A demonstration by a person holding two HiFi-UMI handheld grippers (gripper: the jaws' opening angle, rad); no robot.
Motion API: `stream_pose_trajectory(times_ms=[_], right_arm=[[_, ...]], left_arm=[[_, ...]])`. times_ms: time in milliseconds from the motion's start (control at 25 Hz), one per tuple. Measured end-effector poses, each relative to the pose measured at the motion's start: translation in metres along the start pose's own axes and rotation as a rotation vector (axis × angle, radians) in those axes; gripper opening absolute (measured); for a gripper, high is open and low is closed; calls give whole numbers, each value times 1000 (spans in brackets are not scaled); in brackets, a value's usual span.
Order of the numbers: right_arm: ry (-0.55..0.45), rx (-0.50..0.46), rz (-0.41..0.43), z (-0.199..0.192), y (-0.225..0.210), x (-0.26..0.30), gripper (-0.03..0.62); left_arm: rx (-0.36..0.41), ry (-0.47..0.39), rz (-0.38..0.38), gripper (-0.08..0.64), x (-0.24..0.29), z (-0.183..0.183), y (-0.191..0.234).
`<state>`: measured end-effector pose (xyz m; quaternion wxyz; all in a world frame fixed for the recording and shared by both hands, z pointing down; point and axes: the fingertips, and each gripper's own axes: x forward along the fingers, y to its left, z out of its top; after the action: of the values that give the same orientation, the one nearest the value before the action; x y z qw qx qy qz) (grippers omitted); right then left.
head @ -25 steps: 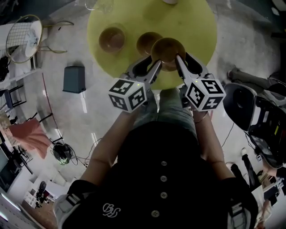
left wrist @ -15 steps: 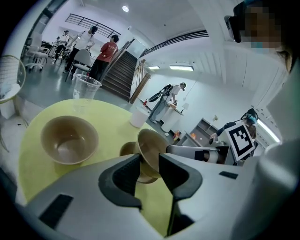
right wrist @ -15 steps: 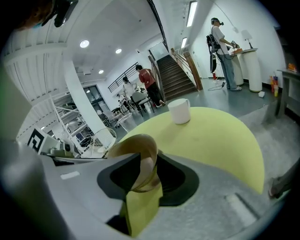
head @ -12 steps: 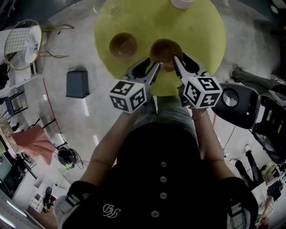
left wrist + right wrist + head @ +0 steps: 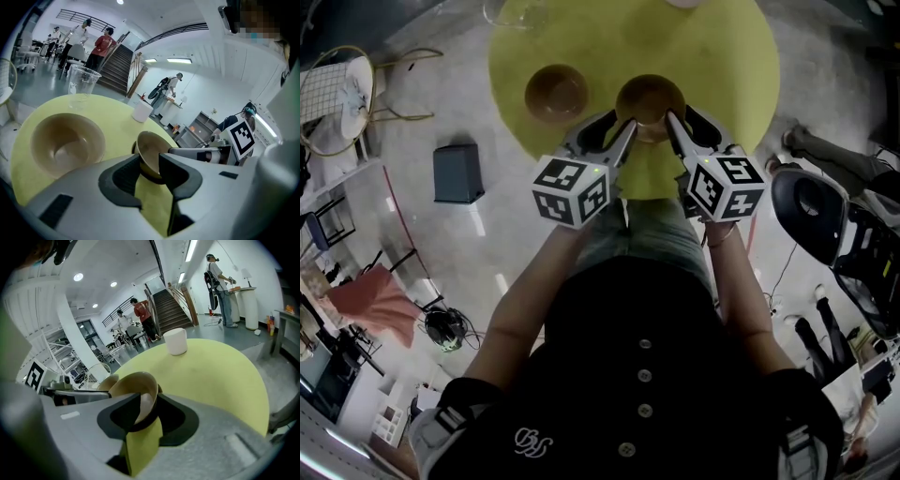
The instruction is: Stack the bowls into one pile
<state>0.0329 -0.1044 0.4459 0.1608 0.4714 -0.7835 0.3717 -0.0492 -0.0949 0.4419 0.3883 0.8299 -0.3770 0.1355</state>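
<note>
A tan bowl [image 5: 650, 98] is gripped on opposite rims by both grippers over the yellow round table [image 5: 712, 56]. My left gripper [image 5: 623, 128] is shut on its left rim and my right gripper [image 5: 674, 124] on its right rim. In the left gripper view the held bowl [image 5: 151, 149] sits between the jaws with a darker bowl rim [image 5: 135, 149] just under it. The right gripper view shows the same bowl [image 5: 136, 386] tilted between the jaws. A second tan bowl [image 5: 556, 94] stands free to the left, also seen in the left gripper view [image 5: 61, 143].
A white cup [image 5: 142, 111] and a clear plastic cup [image 5: 82, 80] stand at the table's far side. On the floor are a grey box [image 5: 455, 172] to the left and a black chair [image 5: 811, 211] to the right. People stand in the background.
Both grippers carried the bowl left and down over the middle bowl, which was visible beside it a second ago and is now hidden beneath it.
</note>
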Motion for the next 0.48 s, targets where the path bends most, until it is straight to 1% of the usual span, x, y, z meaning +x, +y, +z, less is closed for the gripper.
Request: stream_pose_trajectory(times_ms=[240,480], right_arm=[[9,6,-13,-5,-6,0,100],[-4,2,-28,-4,-12,1,100]], left_arm=[[1,17,4,114,3,-6,5],[-1,2,20,114,4,-5,11]])
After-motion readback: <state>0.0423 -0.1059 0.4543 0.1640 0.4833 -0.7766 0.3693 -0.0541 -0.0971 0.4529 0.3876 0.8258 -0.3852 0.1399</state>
